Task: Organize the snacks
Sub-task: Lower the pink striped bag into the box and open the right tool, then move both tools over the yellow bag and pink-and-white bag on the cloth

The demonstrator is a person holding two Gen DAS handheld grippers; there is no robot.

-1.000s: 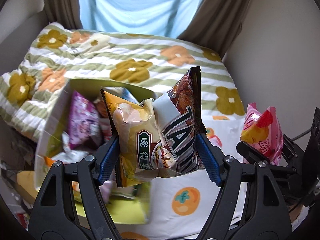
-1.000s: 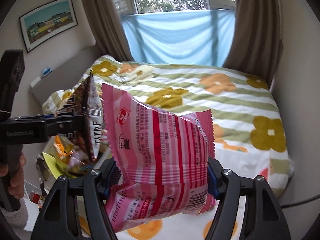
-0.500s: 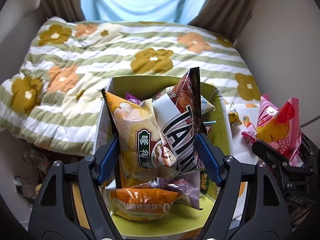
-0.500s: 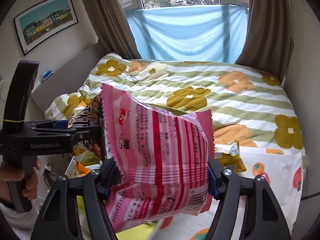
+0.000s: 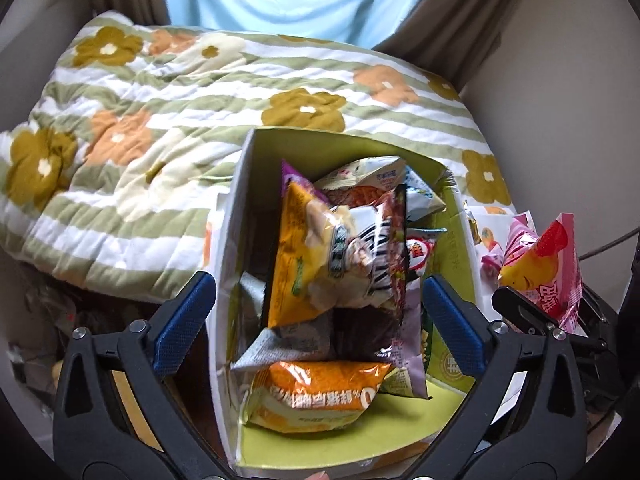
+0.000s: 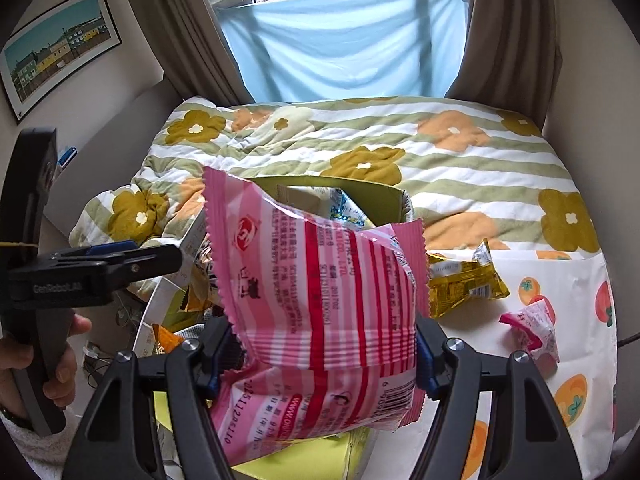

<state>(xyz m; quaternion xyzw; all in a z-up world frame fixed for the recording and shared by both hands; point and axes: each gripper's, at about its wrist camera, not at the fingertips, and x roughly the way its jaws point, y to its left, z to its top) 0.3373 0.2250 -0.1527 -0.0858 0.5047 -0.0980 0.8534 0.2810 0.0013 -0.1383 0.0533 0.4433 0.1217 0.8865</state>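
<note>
A green-lined cardboard box [image 5: 240,208] stands at the bed's edge, full of snack bags. My left gripper [image 5: 318,304] is open above it, its jaws wide apart. A yellow bag [image 5: 308,264] and a dark brown bag [image 5: 384,248] lie free on top of the pile between the jaws. An orange bag [image 5: 316,394] lies at the near end. My right gripper [image 6: 320,354] is shut on a pink striped snack bag [image 6: 320,288], held just right of the box [image 6: 360,188]; the bag also shows in the left wrist view [image 5: 540,268].
A floral striped quilt [image 6: 440,152] covers the bed behind the box. On the white fruit-print cloth [image 6: 576,360] to the right lie a small yellow packet [image 6: 464,284] and a small pink packet [image 6: 532,330]. Curtains and a blue sheet hang at the window.
My left gripper moved over the box and opened, and the yellow and brown bags dropped onto the pile. My right gripper came closer to the box, still holding the pink bag.
</note>
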